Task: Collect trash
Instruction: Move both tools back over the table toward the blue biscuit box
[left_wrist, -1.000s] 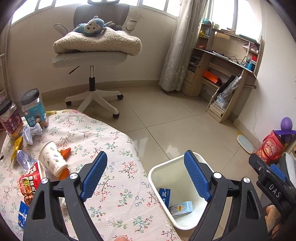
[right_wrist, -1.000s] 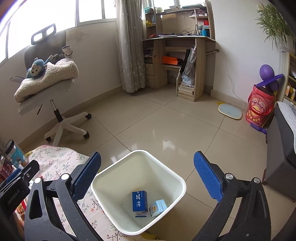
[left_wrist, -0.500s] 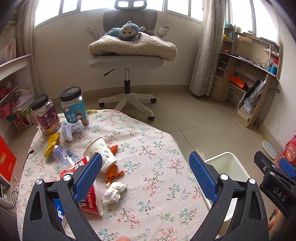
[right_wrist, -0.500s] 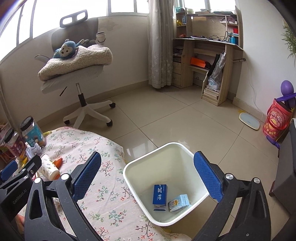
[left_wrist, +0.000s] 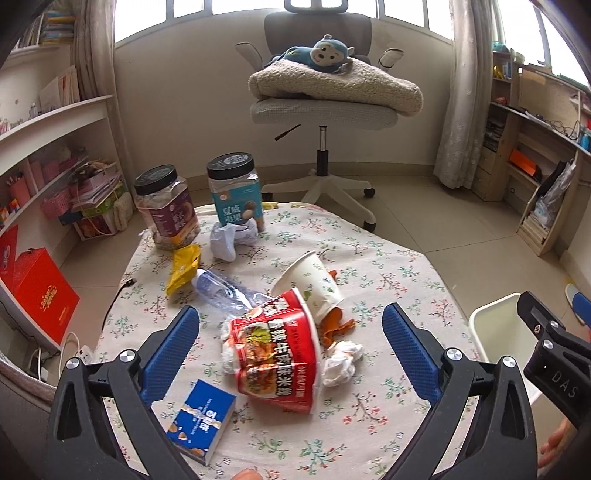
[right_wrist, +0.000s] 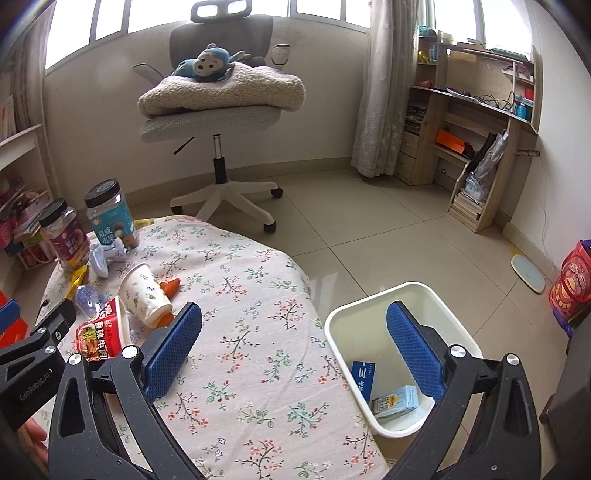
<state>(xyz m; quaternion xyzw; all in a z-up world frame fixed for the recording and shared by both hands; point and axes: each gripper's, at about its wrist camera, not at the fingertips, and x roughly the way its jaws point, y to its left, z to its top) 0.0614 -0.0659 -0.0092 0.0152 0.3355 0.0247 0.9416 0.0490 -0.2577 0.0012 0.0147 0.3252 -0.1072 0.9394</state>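
Flowered surface (left_wrist: 388, 258) filling mid-frame, white bin (right_wrist: 424, 295) at lower right holding two small boxes, red noodle tub (left_wrist: 275, 354) lying at centre beside a paper cup (left_wrist: 314, 282), and both left gripper (left_wrist: 291, 350) and right gripper (right_wrist: 293, 350) with fingers wide apart, empty, the left's just opened further.

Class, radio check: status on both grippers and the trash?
Left gripper open, jaws just widened, framing red noodle cup. Right gripper open, empty. White bin unobstructed.
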